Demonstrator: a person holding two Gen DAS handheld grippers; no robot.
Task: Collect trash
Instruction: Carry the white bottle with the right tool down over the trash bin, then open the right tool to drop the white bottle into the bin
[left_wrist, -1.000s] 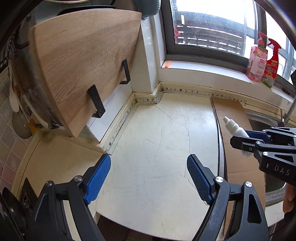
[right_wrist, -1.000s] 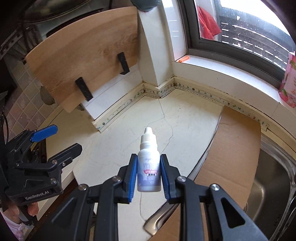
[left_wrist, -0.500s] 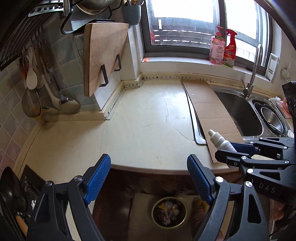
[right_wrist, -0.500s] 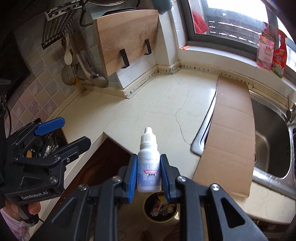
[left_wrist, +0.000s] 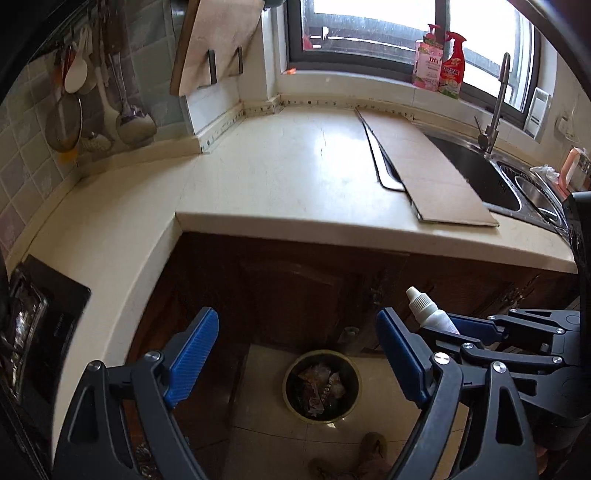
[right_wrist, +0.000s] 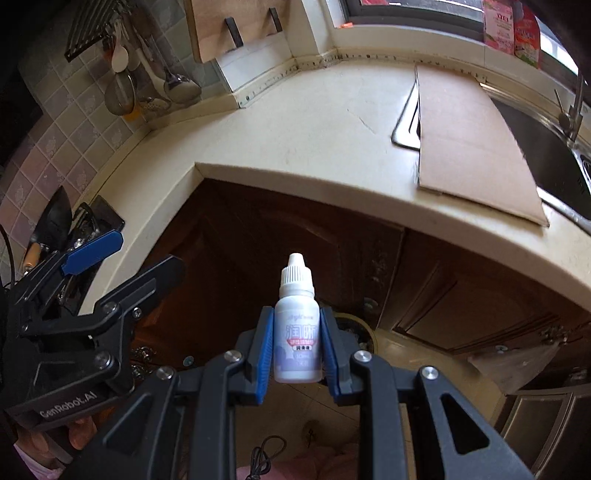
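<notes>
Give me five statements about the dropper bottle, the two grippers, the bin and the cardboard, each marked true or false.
1. The right gripper is shut on the dropper bottle. True.
2. The left gripper holds a piece of trash. False: it is open with nothing between its fingers.
3. The trash bin on the floor already has rubbish in it. True.
4. The cardboard sheet lies inside the bin. False: it lies on the countertop, partly over the sink.
5. The bottle's cap is off. False: the white cap is on.
</notes>
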